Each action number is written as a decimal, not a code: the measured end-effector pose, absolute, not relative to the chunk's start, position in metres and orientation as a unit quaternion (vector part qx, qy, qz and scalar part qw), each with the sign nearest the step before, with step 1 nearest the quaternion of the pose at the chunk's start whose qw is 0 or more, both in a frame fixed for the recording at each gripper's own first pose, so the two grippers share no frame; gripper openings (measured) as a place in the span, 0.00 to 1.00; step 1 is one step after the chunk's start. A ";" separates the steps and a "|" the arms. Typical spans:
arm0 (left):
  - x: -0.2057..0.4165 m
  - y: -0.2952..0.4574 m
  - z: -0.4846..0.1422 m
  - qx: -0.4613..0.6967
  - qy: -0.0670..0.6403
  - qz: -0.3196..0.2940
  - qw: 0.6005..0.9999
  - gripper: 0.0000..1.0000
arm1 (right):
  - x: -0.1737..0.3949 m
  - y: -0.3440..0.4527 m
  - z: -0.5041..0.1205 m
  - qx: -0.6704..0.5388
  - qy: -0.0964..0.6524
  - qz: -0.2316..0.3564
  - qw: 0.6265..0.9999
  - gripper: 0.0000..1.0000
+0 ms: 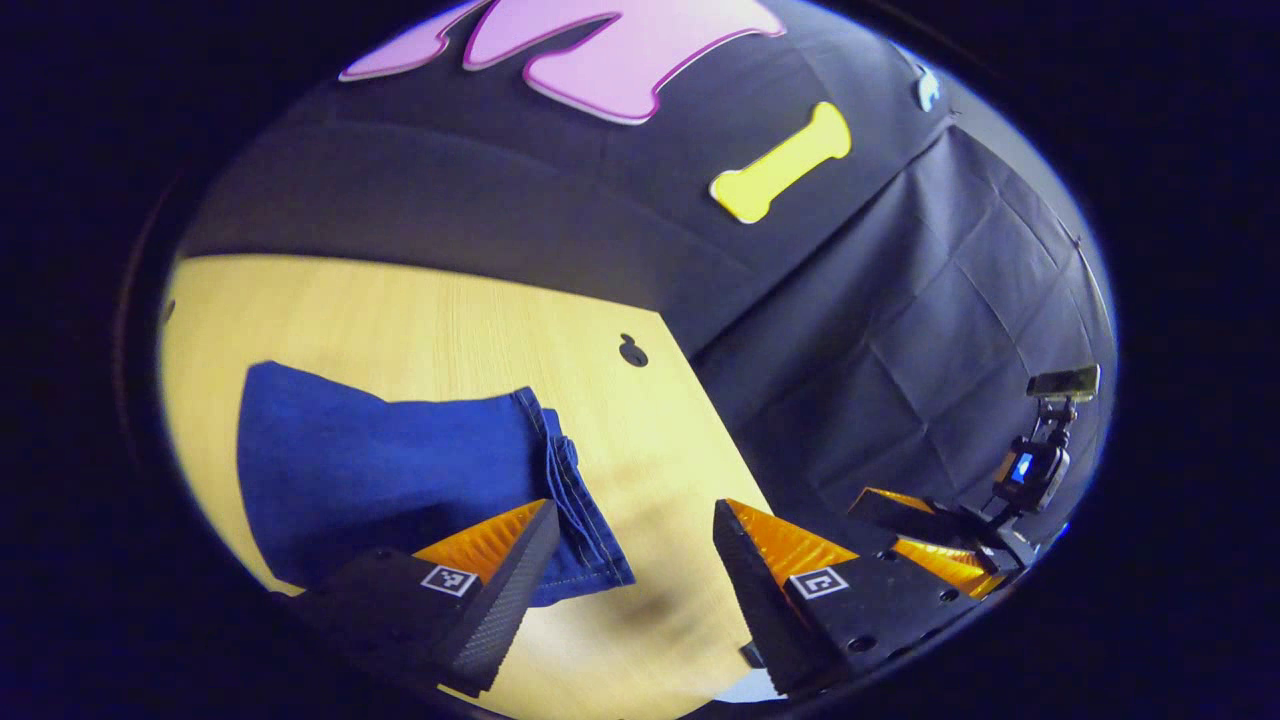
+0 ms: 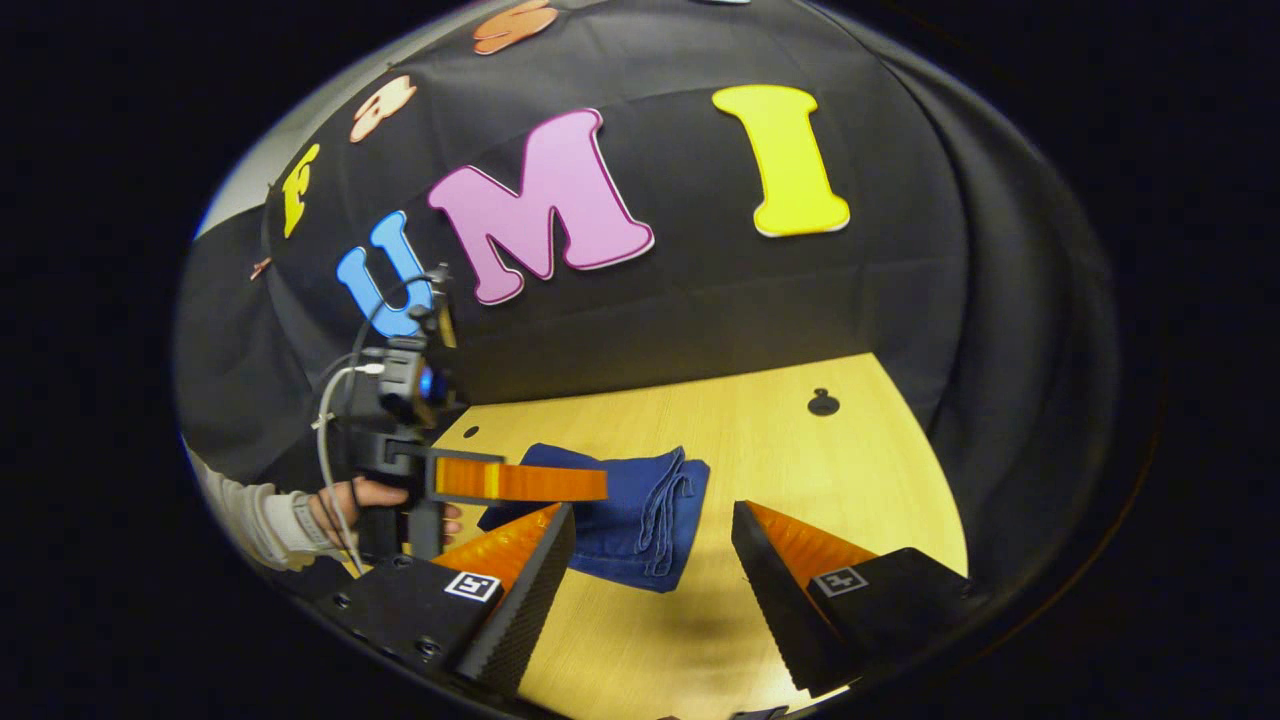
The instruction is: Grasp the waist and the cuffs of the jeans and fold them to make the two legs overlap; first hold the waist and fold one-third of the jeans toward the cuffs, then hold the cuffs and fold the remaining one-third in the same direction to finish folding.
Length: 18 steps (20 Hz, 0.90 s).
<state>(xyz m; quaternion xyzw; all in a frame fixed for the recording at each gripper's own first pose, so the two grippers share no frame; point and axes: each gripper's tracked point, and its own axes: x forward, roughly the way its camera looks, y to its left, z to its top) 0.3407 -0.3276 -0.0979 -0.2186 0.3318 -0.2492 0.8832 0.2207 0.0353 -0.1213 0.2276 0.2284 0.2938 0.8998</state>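
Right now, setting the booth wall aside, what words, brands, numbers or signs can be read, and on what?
Readable text: none.
Square markers on the left gripper: coded pattern, no words.
Square markers on the right gripper: the same.
Jeans: no label visible.
Small lit screen: too small to read.

My left gripper point(image 2: 520, 482) carries a black body with white cables point(image 2: 330, 440); each gripper block wears a square marker point(image 1: 818, 582) and screws; my sleeve point(image 2: 245, 515) is pale grey.
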 end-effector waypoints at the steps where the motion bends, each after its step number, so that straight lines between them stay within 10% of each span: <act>1: 0.329 -0.318 -0.081 -0.195 0.300 -0.240 0.902 0.98 | 0.212 0.032 -0.110 0.221 0.213 0.290 0.906 0.96; 18: 0.037 -0.205 0.135 -0.096 -0.021 -0.024 0.995 0.96 | 0.055 -0.061 0.124 0.185 -0.013 0.207 0.961 1.00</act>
